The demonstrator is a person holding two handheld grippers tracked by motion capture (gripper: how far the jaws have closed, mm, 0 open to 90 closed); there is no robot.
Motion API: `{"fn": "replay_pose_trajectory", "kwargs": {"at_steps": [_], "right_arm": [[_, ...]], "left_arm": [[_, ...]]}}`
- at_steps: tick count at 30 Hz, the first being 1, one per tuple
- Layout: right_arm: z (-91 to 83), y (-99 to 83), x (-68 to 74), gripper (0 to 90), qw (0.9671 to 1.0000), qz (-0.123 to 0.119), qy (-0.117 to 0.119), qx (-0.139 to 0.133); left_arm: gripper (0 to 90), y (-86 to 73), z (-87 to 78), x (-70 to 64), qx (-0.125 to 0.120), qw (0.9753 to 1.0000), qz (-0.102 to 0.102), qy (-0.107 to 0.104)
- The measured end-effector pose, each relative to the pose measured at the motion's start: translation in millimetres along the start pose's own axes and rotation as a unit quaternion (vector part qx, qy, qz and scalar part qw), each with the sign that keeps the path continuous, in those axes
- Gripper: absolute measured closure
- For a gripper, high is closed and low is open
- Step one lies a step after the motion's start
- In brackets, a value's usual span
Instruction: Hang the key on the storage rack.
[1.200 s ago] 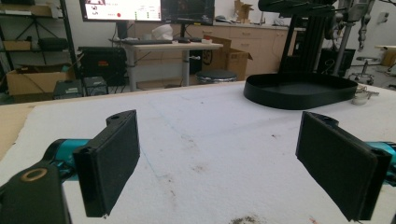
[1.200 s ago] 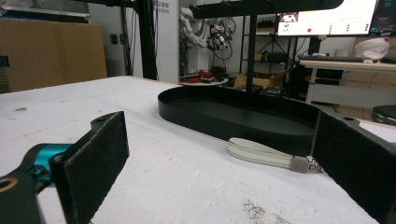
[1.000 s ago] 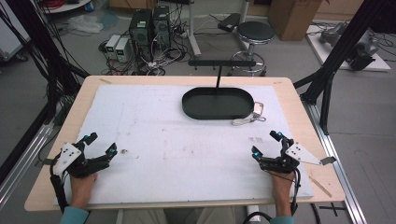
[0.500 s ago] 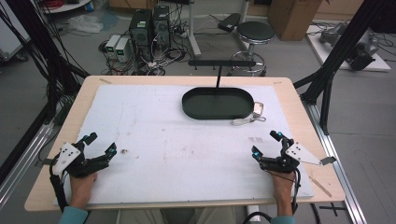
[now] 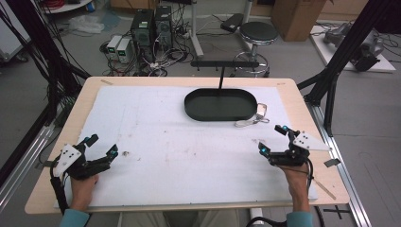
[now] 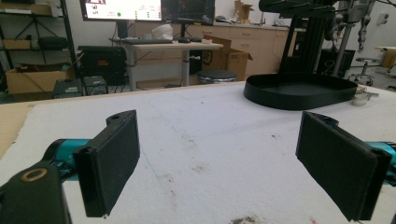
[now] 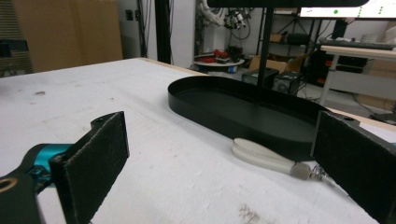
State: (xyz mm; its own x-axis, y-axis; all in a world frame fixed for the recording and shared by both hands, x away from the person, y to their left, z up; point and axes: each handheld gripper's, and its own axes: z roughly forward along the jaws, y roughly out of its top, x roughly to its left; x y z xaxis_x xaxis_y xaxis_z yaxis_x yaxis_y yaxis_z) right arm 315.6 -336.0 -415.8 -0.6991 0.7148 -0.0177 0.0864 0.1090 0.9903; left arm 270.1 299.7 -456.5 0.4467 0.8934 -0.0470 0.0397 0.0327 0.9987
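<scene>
A wooden table (image 5: 302,101) seen from above, most of its top covered by a white, lightly stained sheet (image 5: 179,142). Around it lies a grey workshop floor with two computer towers (image 5: 151,23) amid tangled cables, one round black stool (image 5: 257,33), a cardboard box (image 5: 295,16) and black frame posts on both sides.

On the sheet toward the far side sits one black oval tray (image 5: 220,105) — shallow, with a thin upright post rising from it to a horizontal bar (image 5: 224,63). Just beside the tray's right end lies one white strap with a metal clasp (image 5: 253,118); in the right gripper view it rests on the sheet close against the tray wall.

Two grippers, one in each of the person's hands, rest near the table's front edge, well apart. The left gripper (image 5: 99,146) sits at the front left, its jaws spread wide and holding nothing. The right gripper (image 5: 273,140) sits at the front right, angled toward the tray — jaws likewise spread and empty.
</scene>
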Motion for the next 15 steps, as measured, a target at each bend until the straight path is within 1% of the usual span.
{"fn": "replay_pose_trajectory", "kwargs": {"at_steps": [1,3,6,7,9,10,11,12,14,15], "right_arm": [[0.8,5.3,-2.8,3.5,0.9999,0.003,0.007,0.009],[3.2,15.9,-8.2,3.5,0.9997,-0.006,0.011,0.023],[7.8,29.6,-15.6,3.6,0.9991,-0.018,0.02,0.034],[9.5,35.3,-18.0,3.6,0.9986,-0.02,0.023,0.042],[13.1,43.2,-23.4,3.6,0.9979,-0.029,0.028,0.05],[14.6,46.7,-25.4,3.6,0.9973,-0.029,0.031,0.06],[14.6,46.7,-25.4,3.6,0.9973,-0.029,0.031,0.06],[18.1,52.9,-30.0,3.6,0.9961,-0.035,0.032,0.074],[21.8,57.7,-35.8,3.6,0.9948,-0.046,0.03,0.085],[23.4,59.4,-38.1,3.6,0.9942,-0.045,0.032,0.092]], "left_arm": [[14.0,0.1,-0.3,0.2,0.002,1.0,0.004,-0.001],[14.0,0.1,-0.4,0.2,0.002,1.0,0.004,-0.001],[14.1,0.0,-0.3,-0.4,0.001,1.0,0.003,-0.002],[14.1,-0.1,-0.3,-0.6,0.0,1.0,0.004,-0.001],[14.1,-0.1,-0.3,-0.7,0.0,1.0,0.004,-0.002],[14.1,-0.1,-0.3,-0.7,0.0,1.0,0.004,-0.002],[14.1,-0.1,-0.3,-0.7,0.0,1.0,0.004,-0.002],[14.1,-0.1,-0.3,-0.7,0.0,1.0,0.005,-0.002],[14.0,-0.1,-0.3,-0.7,0.0,1.0,0.004,-0.002],[14.1,-0.1,-0.3,-0.6,0.0,1.0,0.004,-0.002]]}}
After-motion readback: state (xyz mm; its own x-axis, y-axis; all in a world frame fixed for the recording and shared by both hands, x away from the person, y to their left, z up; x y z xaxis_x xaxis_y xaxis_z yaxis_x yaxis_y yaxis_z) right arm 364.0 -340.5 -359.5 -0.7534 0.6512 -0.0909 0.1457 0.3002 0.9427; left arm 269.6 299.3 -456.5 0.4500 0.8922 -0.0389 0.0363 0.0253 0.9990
